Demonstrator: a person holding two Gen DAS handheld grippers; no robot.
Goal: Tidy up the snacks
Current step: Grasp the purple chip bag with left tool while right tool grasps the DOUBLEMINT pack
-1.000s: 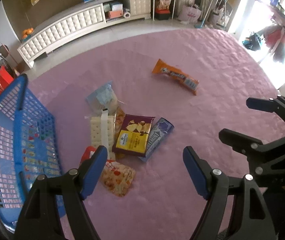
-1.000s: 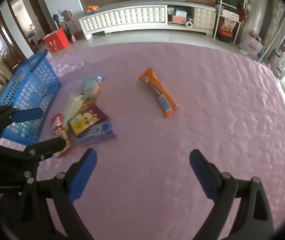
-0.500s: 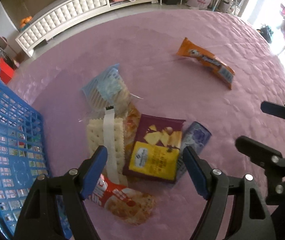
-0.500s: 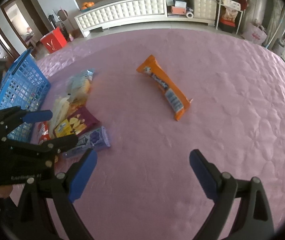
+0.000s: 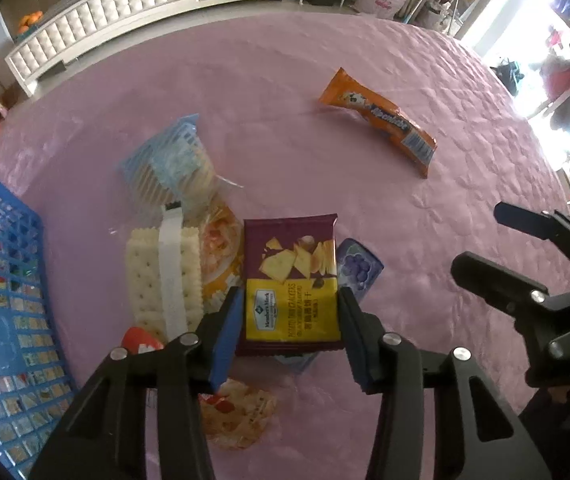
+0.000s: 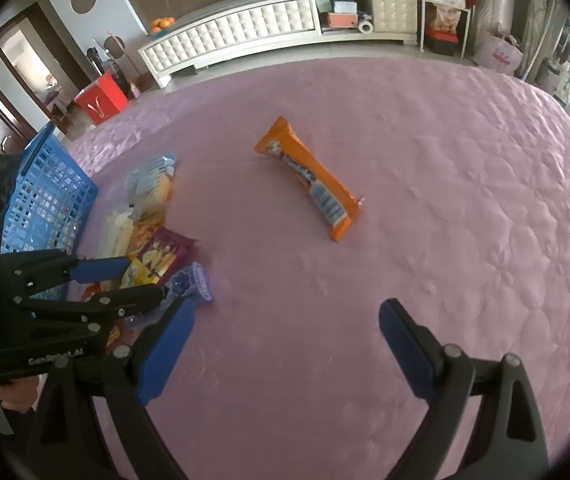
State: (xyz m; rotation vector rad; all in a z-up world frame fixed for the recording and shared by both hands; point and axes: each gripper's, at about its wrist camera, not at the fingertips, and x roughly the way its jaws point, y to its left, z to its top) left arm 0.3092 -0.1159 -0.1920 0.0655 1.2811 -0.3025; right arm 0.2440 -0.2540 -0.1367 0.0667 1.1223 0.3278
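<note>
Pink quilted cover (image 6: pixel 445 200), white tufted cabinet (image 6: pixel 245 28), oranges (image 6: pixel 162 23) on top, red box (image 6: pixel 101 98)

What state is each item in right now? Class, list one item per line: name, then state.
Left gripper: open, fingers either side of the purple cracker packet, not clearly clamped.
Right gripper: open, holding nothing.
Purple cracker packet: sealed, lying atop other snacks.
Orange snack bar: sealed, lying alone on the pink cover.
White crackers: wrapped, lying flat.
Blue basket: beside the pile; no snack visible inside.
</note>
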